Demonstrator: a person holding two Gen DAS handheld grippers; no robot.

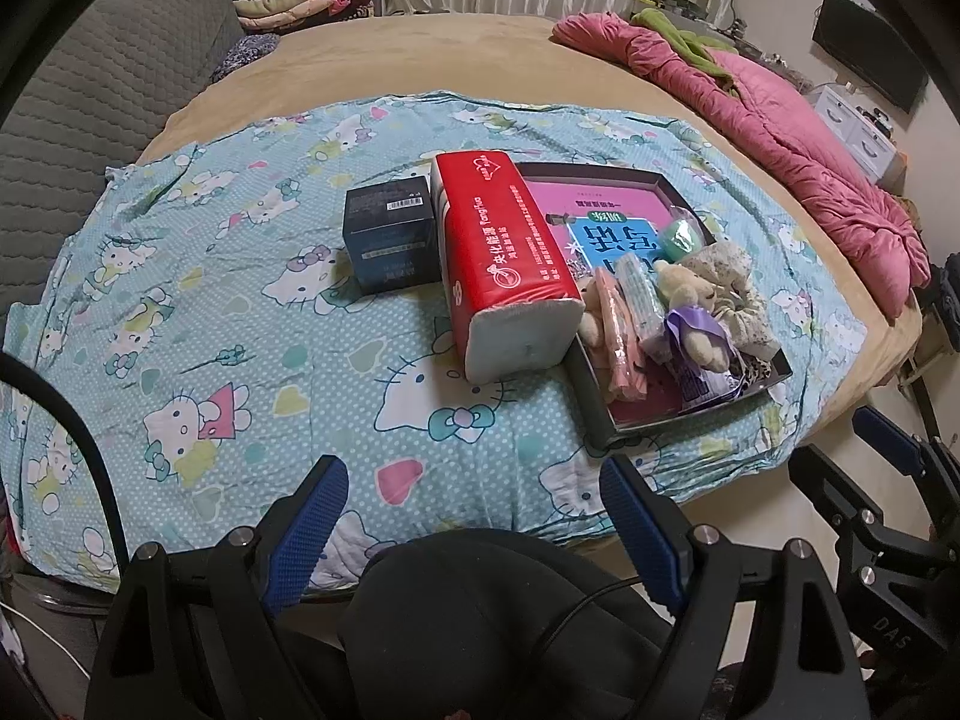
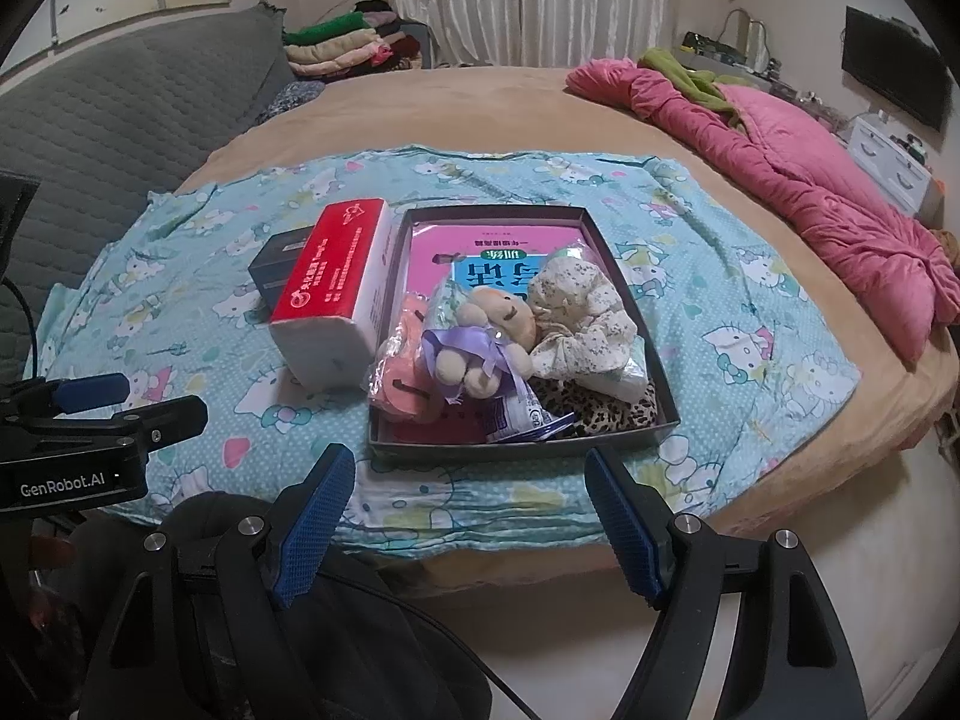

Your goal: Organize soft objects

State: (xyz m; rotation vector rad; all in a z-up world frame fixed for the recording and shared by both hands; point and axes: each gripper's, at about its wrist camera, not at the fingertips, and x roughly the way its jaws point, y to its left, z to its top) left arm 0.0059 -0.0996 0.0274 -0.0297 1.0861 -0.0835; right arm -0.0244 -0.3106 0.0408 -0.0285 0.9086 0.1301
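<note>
Soft toys piled in tray as we pause at the bed's edge

Our left gripper [image 1: 474, 516] and right gripper [image 2: 468, 510] hover short of the bed [image 2: 480, 96], fingers wide and empty. The plush [image 2: 480, 342] and cloth pouch [image 2: 582, 312] lie heaped in the tray [image 2: 669, 414] beside the tissue pack [image 2: 336, 276]; we judge a careless grab could drag neighbours out or snag the wrapper.

cotton sheet [image 2: 750, 276] matt; tissue pack [image 2: 336, 276] glossy plastic; plush bear [image 2: 480, 342] fuzzy; tray [image 2: 636, 324] matt cardbd.

Bed [image 2: 480, 114]: cat-print sheet [image 2: 180, 312], pink quilt [image 2: 840, 192]; on sheet tray [image 2: 648, 360], tissue pack [image 2: 336, 276], dark box [image 1: 390, 234].
</note>
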